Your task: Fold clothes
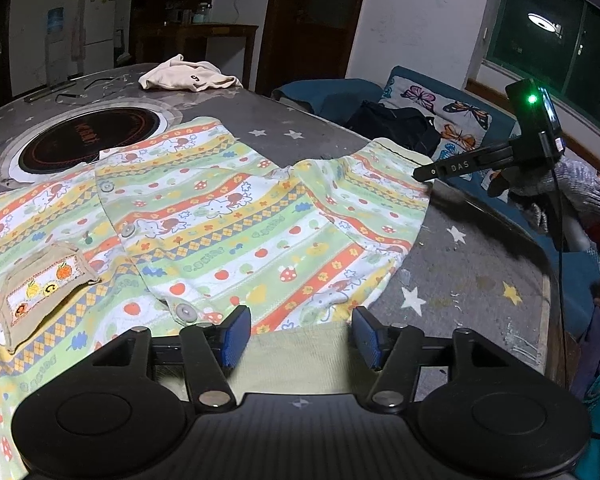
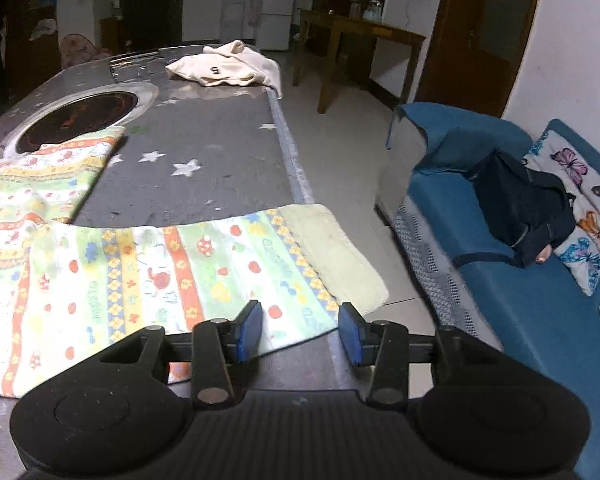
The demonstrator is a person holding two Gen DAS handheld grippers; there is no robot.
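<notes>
Spread flat on grey star-printed counter (image 1: 452, 264): soft, light striped cotton child's garment with fruit print and snap buttons (image 1: 220, 216). Limp, prone to sag and slide; best pinched at ribbed pale-green cuff (image 2: 336, 248) or hem corners. Left tool (image 1: 302, 334) gaping over hem; right tool (image 2: 300, 330) likewise gaping over sleeve, gripping nothing.
</notes>
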